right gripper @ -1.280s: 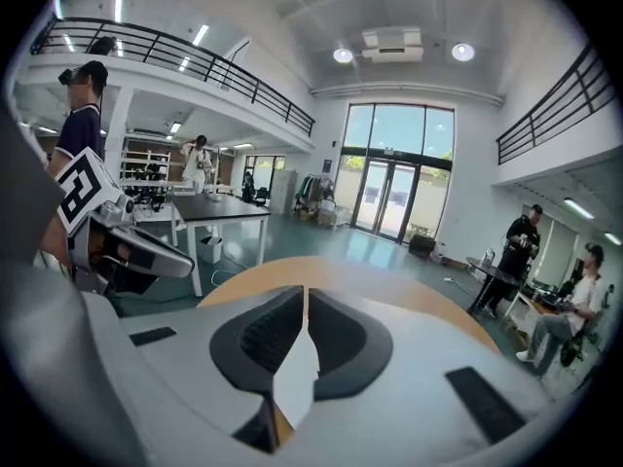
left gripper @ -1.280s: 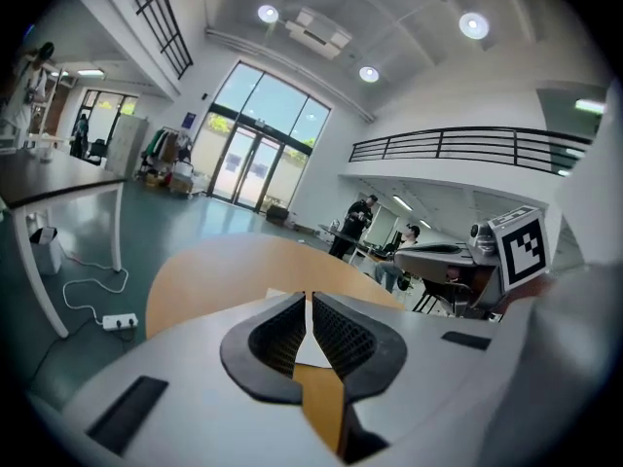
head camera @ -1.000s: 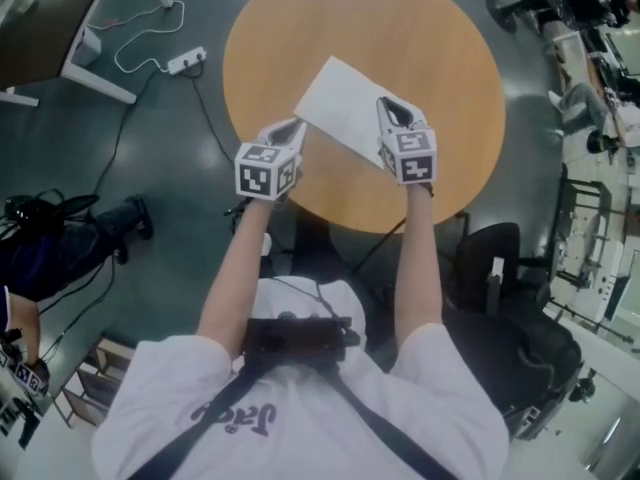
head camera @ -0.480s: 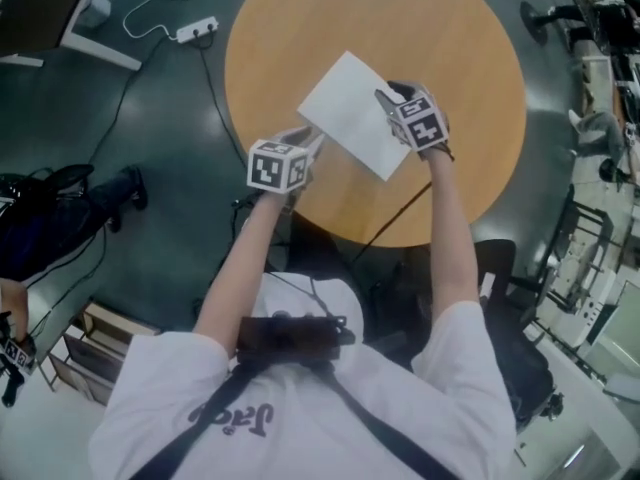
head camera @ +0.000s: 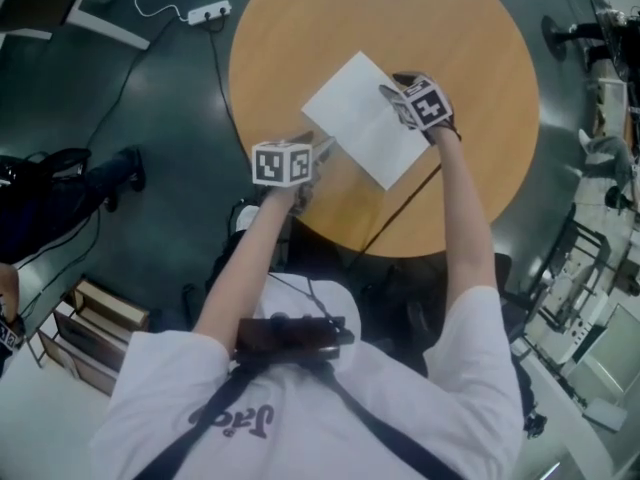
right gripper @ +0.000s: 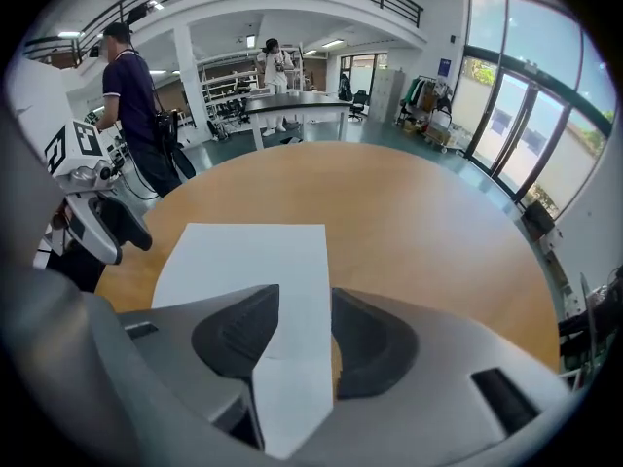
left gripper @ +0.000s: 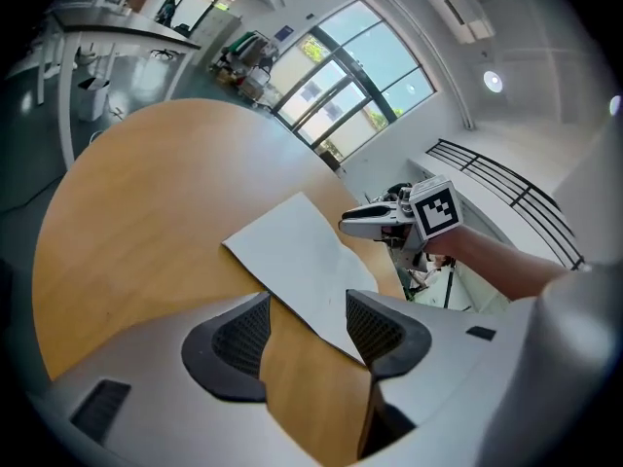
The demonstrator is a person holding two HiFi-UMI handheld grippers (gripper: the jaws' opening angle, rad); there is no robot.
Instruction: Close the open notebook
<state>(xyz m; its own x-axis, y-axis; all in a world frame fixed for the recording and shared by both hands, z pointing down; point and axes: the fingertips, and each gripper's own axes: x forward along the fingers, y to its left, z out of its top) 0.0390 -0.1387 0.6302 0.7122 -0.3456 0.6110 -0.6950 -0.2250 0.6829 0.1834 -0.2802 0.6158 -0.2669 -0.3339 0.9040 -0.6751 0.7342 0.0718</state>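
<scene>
The notebook [head camera: 362,118] lies flat on the round wooden table [head camera: 450,28] as one white rectangle, and also shows in the left gripper view [left gripper: 292,246] and the right gripper view [right gripper: 248,256]. My left gripper [head camera: 325,148] hovers at its near-left corner, jaws opening, with bare wood and the notebook's edge between them [left gripper: 307,334]. My right gripper [head camera: 395,90] is over its right side, jaws opening, with the white cover below the gap [right gripper: 304,334]. No pad presses on anything.
The table's near edge [head camera: 350,243] runs close to the person's body. A power strip [head camera: 208,12] with its cable lies on the floor at the far left. Stacked boxes [head camera: 95,318] stand low on the left. People [right gripper: 131,86] stand beyond the table.
Both grippers have sunk toward the table and their jaws have spread apart. The right one has shifted along the notebook's right side. The notebook stays flat in place.
</scene>
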